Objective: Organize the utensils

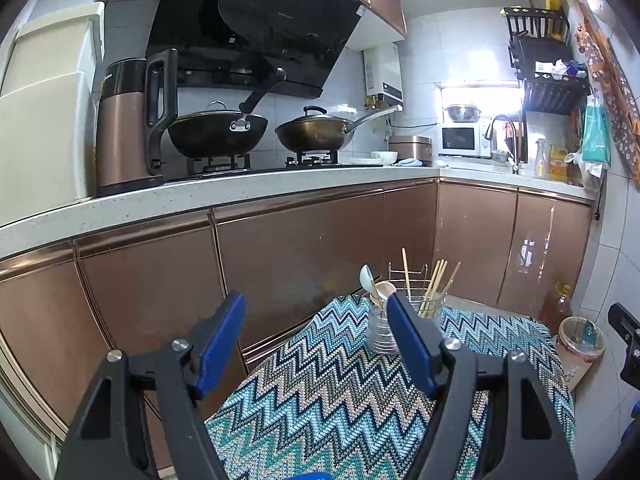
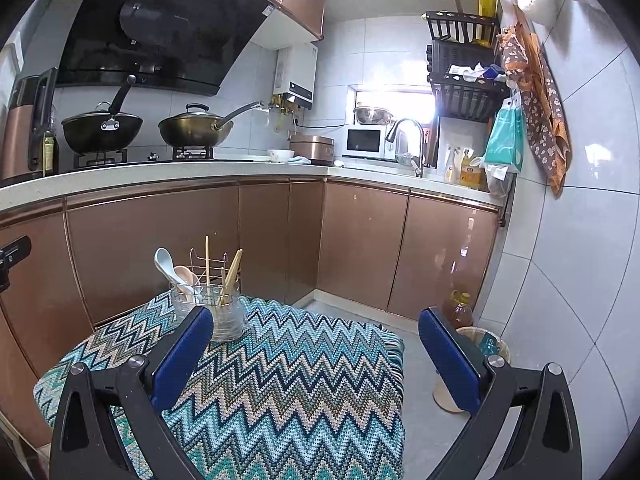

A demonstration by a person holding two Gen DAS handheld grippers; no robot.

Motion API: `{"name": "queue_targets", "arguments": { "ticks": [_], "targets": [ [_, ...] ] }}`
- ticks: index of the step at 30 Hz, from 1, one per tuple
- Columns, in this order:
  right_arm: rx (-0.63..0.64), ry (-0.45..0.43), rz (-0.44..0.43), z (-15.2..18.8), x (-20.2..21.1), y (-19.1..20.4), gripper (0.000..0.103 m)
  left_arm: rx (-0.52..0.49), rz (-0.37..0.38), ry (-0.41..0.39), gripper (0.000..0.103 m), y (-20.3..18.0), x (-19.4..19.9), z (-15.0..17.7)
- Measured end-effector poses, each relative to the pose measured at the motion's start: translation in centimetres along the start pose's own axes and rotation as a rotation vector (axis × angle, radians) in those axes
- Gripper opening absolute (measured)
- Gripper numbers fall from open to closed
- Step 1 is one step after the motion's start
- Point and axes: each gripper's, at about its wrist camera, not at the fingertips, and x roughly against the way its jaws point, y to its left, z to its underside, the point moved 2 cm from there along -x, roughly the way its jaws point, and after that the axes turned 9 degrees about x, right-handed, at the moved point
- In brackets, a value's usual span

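A clear holder with a wire frame (image 1: 384, 324) (image 2: 218, 312) stands at the far edge of a table under a zigzag cloth (image 1: 332, 392) (image 2: 288, 380). White and pink spoons (image 1: 366, 278) (image 2: 166, 266) lean in its left cup, and wooden chopsticks (image 1: 434, 284) (image 2: 230, 276) stand in its right cup. My left gripper (image 1: 316, 304) is open and empty, its right finger crossing in front of the holder. My right gripper (image 2: 316, 320) is open and empty too, its left finger just short of the holder.
Copper cabinet doors (image 1: 304, 248) run under a white counter (image 2: 160, 172) with two woks on a stove. An oil bottle (image 2: 460, 310) and a lined waste bin (image 2: 486, 344) stand on the floor at the right, beside a tiled wall.
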Motion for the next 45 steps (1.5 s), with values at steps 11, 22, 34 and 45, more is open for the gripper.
{"name": "queue_targets", "arguments": {
  "ticks": [11, 22, 34, 45],
  "targets": [
    [-0.010, 0.000, 0.010, -0.1, -0.6, -0.6, 0.103, -0.005, 0.002, 0.003, 0.071, -0.3, -0.7, -0.1],
    [-0.010, -0.012, 0.020, -0.4, 0.1, -0.9, 0.103, -0.003, 0.012, -0.007, 0.071, -0.4, -0.3, -0.4],
    [-0.012, -0.027, 0.031, -0.7, 1.4, -1.0, 0.103, -0.003, 0.018, -0.025, 0.071, -0.3, 0.8, -0.6],
    [-0.017, -0.051, 0.042, -0.9, 2.8, -1.3, 0.103, 0.001, 0.021, -0.041, 0.071, -0.1, 1.9, -0.8]
  ]
}}
